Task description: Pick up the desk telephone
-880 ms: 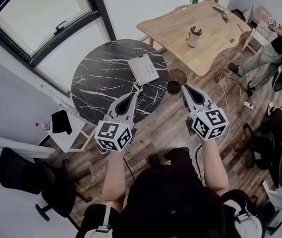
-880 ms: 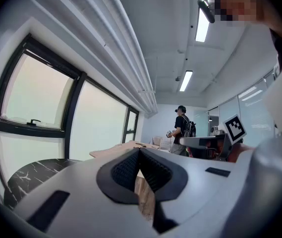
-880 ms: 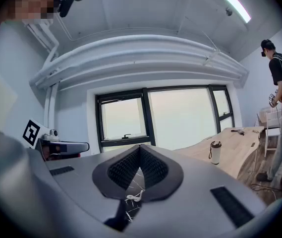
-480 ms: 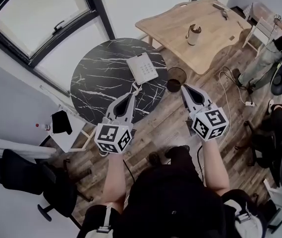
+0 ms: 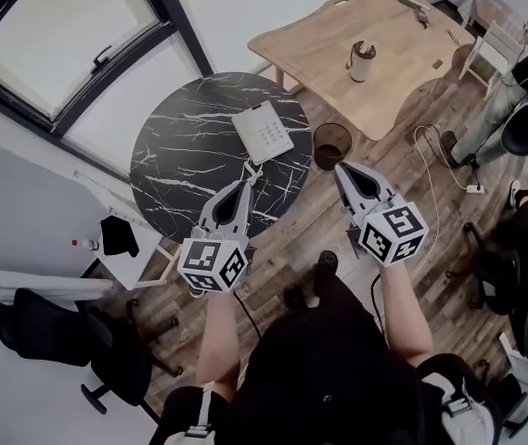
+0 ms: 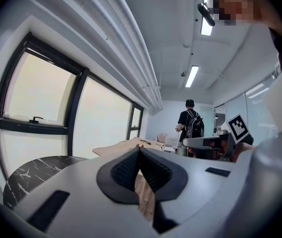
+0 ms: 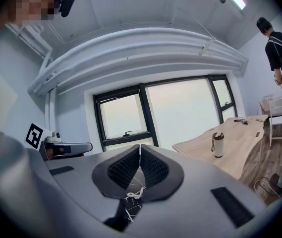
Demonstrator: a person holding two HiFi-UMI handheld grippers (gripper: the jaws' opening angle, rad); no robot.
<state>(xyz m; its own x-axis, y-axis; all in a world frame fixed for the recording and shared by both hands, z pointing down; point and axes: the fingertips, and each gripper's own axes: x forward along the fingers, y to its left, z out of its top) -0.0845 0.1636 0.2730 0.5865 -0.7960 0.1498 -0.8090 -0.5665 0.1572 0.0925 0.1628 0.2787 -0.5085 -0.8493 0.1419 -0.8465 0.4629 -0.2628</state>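
Observation:
The white desk telephone [image 5: 264, 131] lies on the right side of a round black marble table [image 5: 180, 170], keypad up. Its coiled cord [image 5: 256, 166] trails toward the table's near edge. My left gripper [image 5: 245, 183] hovers over that near edge, just short of the phone, shut and empty. My right gripper [image 5: 341, 168] hangs over the wooden floor to the right of the table, also shut and empty. In the left gripper view the closed jaws [image 6: 140, 149] point past the marble top [image 6: 29, 171]. In the right gripper view the shut jaws [image 7: 140, 147] show a bit of coiled cord [image 7: 134, 194] below.
A black waste bin [image 5: 331, 144] stands on the floor between the round table and a wooden table [image 5: 338, 26] bearing a cup [image 5: 361, 61]. A black office chair [image 5: 55, 336] sits at lower left. People [image 5: 523, 91] and floor cables [image 5: 435, 170] are at the right.
Both grippers stay shut and keep nearly the same places. The whole view has drifted a little, and the person's foot has stepped forward below the grippers.

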